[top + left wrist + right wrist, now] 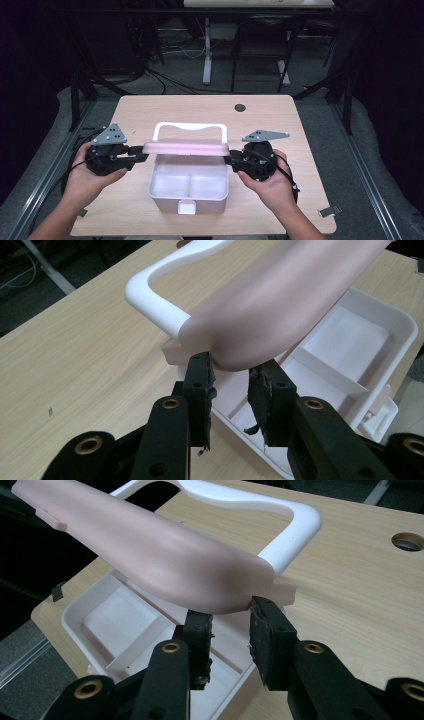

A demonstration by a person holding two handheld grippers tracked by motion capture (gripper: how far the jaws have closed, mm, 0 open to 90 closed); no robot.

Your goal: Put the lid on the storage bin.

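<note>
A pink lid [186, 148] with a white handle [190, 126] hangs level above an open white box [165, 204]. The box has divided compartments and stands on the wooden table [305, 165]. My left gripper [144, 154] is shut on the lid's left end, and my right gripper [231, 160] is shut on its right end. In the left gripper view the two black jaws pinch the lid's rounded corner [235, 347], with the box [400, 325] below. The right gripper view has its jaws clamped on the opposite corner [225, 592] beside the handle [295, 535].
A small white latch [186, 206] sticks out of the box's front wall. A round hole [240, 107] sits near the table's far edge. Beyond the table are white desk legs [206, 50] and cables on the floor. Metal rails [370, 165] run along both sides.
</note>
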